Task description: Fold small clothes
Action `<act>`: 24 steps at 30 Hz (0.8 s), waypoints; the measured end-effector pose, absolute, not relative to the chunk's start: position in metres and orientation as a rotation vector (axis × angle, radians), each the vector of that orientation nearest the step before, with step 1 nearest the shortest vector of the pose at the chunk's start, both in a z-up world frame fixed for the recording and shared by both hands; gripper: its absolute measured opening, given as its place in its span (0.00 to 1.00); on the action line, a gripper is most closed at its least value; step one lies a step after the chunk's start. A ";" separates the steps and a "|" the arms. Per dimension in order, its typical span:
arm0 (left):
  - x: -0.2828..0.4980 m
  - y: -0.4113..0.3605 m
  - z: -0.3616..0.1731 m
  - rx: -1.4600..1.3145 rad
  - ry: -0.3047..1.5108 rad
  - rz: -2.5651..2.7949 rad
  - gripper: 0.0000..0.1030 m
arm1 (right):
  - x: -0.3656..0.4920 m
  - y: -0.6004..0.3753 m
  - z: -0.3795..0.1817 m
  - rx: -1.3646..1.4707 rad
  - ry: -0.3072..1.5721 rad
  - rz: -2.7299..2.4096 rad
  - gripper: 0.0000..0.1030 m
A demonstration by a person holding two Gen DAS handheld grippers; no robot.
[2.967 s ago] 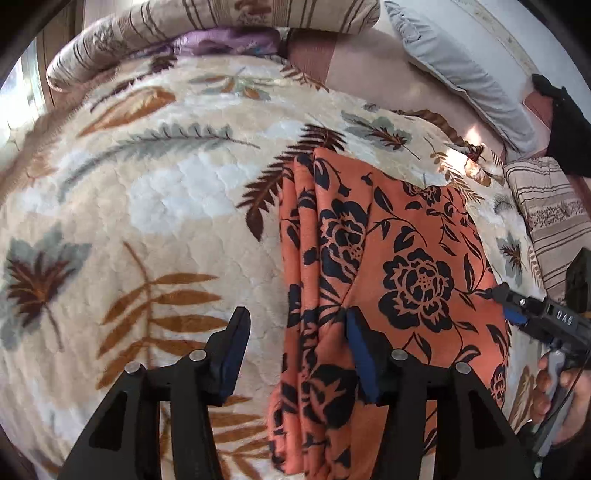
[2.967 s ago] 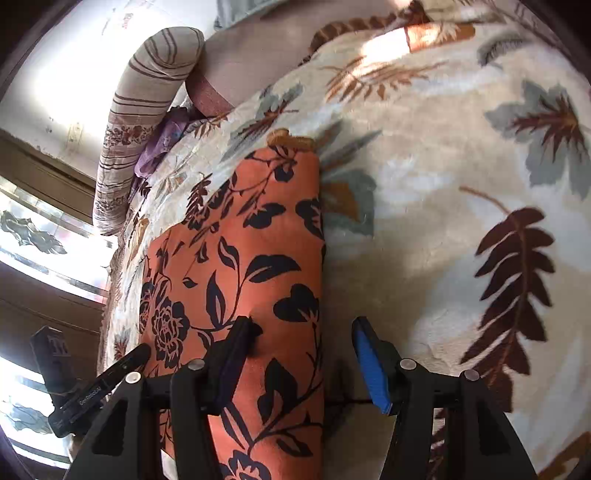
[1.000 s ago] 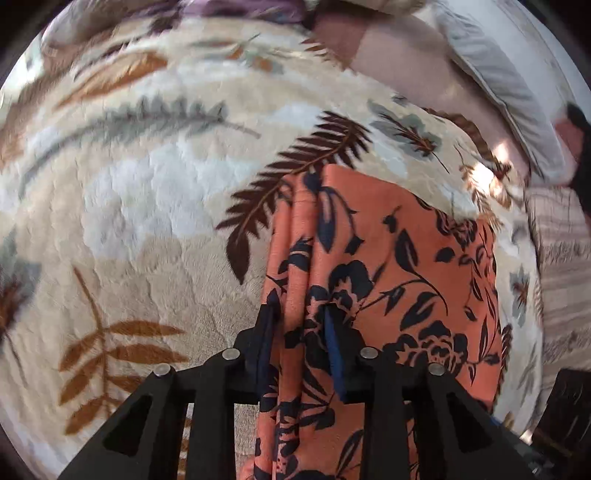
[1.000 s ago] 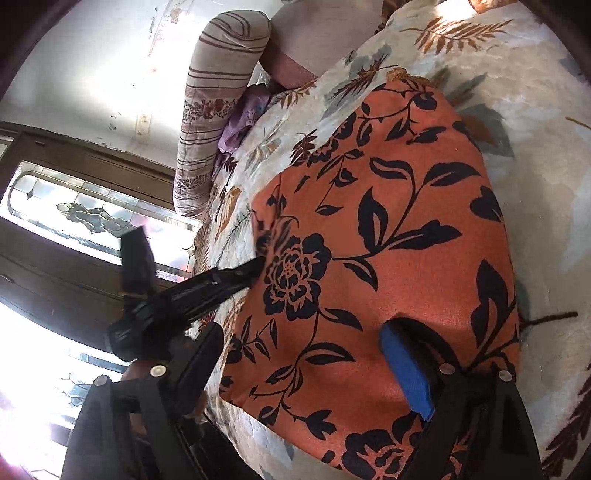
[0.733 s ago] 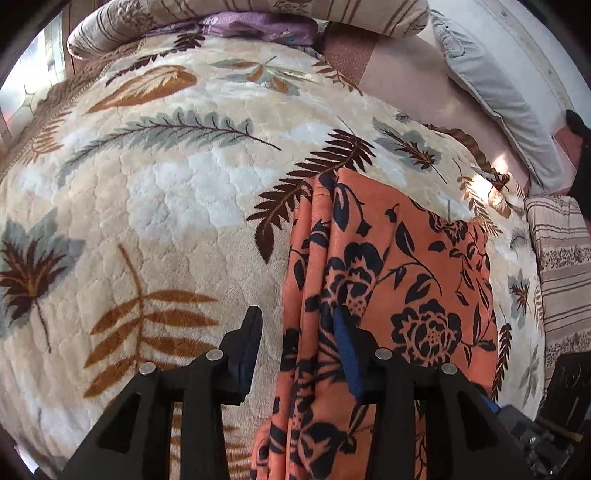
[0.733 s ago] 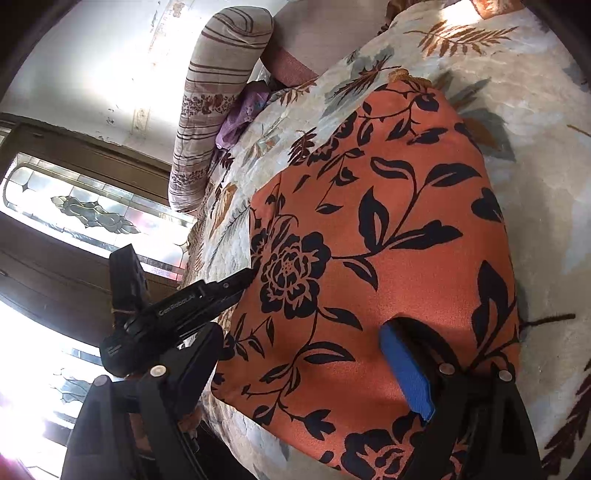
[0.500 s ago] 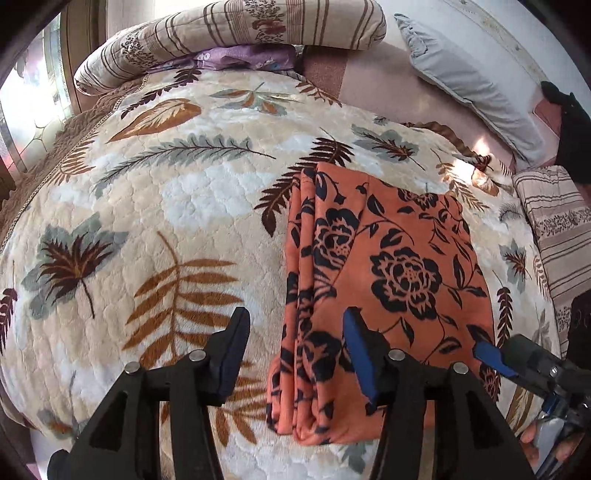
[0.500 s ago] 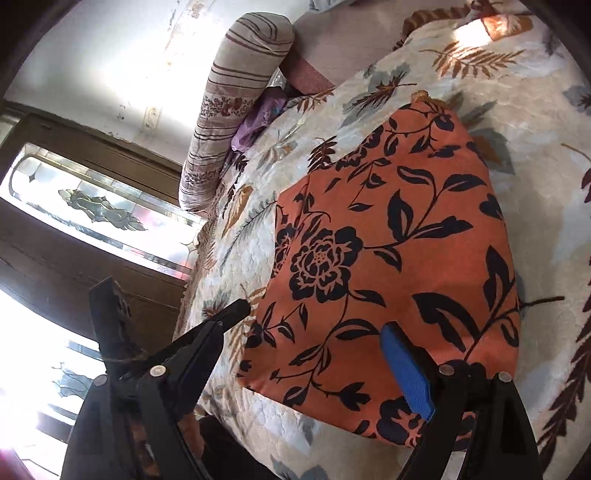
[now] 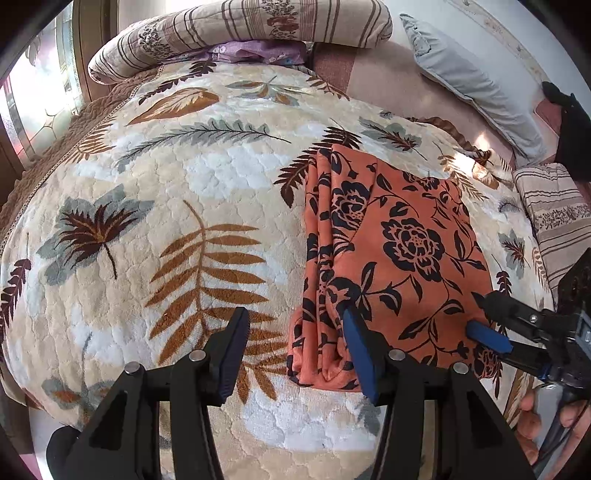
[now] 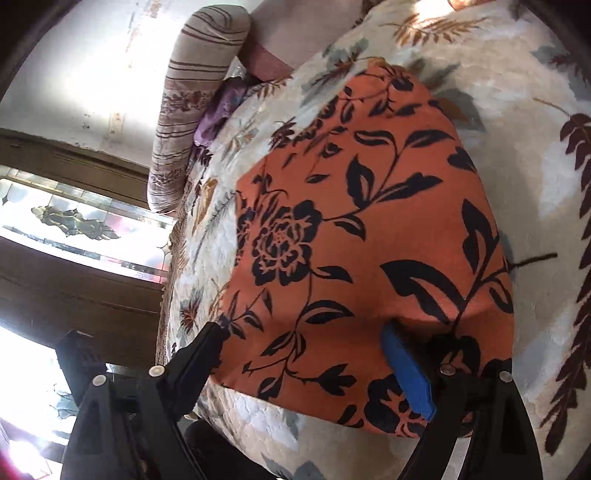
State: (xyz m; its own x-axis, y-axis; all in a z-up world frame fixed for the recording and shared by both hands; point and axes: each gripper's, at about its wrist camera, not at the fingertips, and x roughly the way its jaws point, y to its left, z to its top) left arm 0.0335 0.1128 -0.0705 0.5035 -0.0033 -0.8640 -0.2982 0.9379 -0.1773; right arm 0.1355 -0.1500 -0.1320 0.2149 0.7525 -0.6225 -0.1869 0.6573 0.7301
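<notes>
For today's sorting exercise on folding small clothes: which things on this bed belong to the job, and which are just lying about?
Belongs to the job:
- folded orange cloth with black flowers
- left gripper, jaws open
- right gripper, jaws open

Lying about:
- striped beige bolster
- purple fabric
- grey pillow
- leaf-patterned cream blanket

garment [image 9: 406, 236]: thin matt cloth | blanket [image 9: 192, 177]: plush quilted fleece, seemingly | fingers [image 9: 232, 350]: matt plastic

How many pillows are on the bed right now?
3: a striped bolster along the far edge, a grey pillow far right, a striped cushion at right. More may be hidden.
</notes>
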 end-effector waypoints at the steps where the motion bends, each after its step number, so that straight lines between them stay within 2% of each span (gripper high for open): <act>1: 0.033 0.113 -0.073 -0.326 1.035 0.187 0.56 | 0.132 -0.149 -0.127 0.572 1.169 0.729 0.87; 7: 0.033 0.112 -0.109 -0.330 1.114 0.182 0.60 | 0.125 -0.160 -0.140 0.590 1.189 0.696 0.87; 15: 0.028 0.116 -0.068 -0.421 0.995 0.095 0.59 | 0.128 -0.203 -0.114 0.592 1.082 0.634 0.87; 18: 0.036 0.108 -0.079 -0.411 1.034 0.067 0.58 | 0.125 -0.214 -0.118 0.619 1.081 0.616 0.87; 19: 0.038 0.106 -0.089 -0.409 1.073 0.058 0.47 | 0.123 -0.216 -0.120 0.623 1.083 0.618 0.87; 20: 0.041 0.105 -0.103 -0.410 1.123 0.055 0.29 | 0.122 -0.216 -0.122 0.625 1.086 0.619 0.87; 21: 0.042 0.106 -0.115 -0.437 1.160 0.048 0.20 | 0.119 -0.217 -0.124 0.628 1.089 0.619 0.87; 24: 0.038 0.110 -0.116 -0.484 1.138 0.050 0.20 | 0.117 -0.220 -0.131 0.639 1.105 0.615 0.87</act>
State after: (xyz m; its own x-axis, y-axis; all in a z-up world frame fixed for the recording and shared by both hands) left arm 0.0376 0.1102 -0.1156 0.4299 -0.2033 -0.8797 -0.2802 0.8962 -0.3440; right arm 0.1165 -0.2198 -0.1307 0.3252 0.7269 -0.6049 -0.1315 0.6682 0.7323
